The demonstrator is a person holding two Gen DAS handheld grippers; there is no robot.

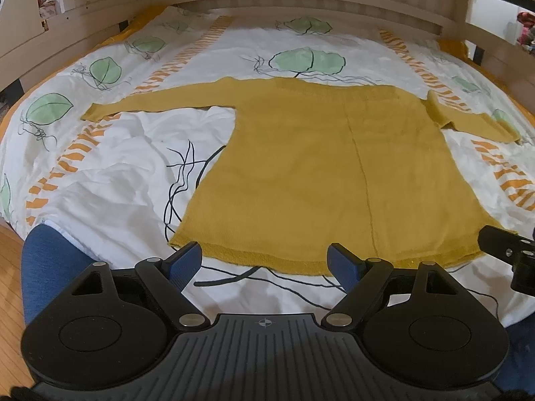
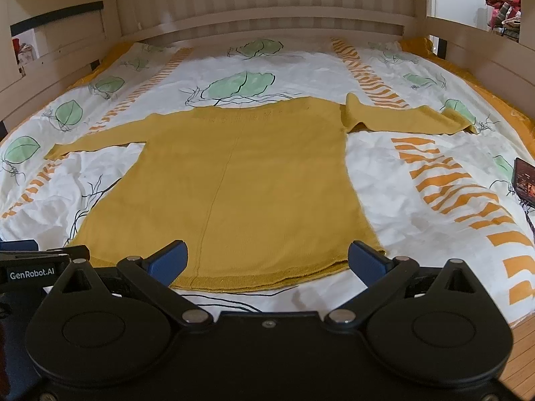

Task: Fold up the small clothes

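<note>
A mustard-yellow knit sweater [image 1: 311,167] [image 2: 240,180] lies flat on the bed, hem nearest me, both sleeves spread outward. Its right sleeve is creased near the shoulder. My left gripper [image 1: 265,265] hovers open just short of the hem, its blue pads [image 1: 187,260] wide apart with nothing between them. Over the hem's right part, my right gripper [image 2: 267,260] also stands open and empty, with its blue pads [image 2: 366,259] above the hem on either side. The right gripper's black body [image 1: 511,254] shows at the left wrist view's right edge.
A white duvet [image 1: 110,173] [image 2: 418,167] printed with green leaves and orange stripes covers the bed. A beige wooden bed frame [image 2: 260,10] encloses the far side and both ends. A dark phone [image 2: 525,180] lies at the right edge. Wooden floor [image 1: 10,267] shows at the lower left.
</note>
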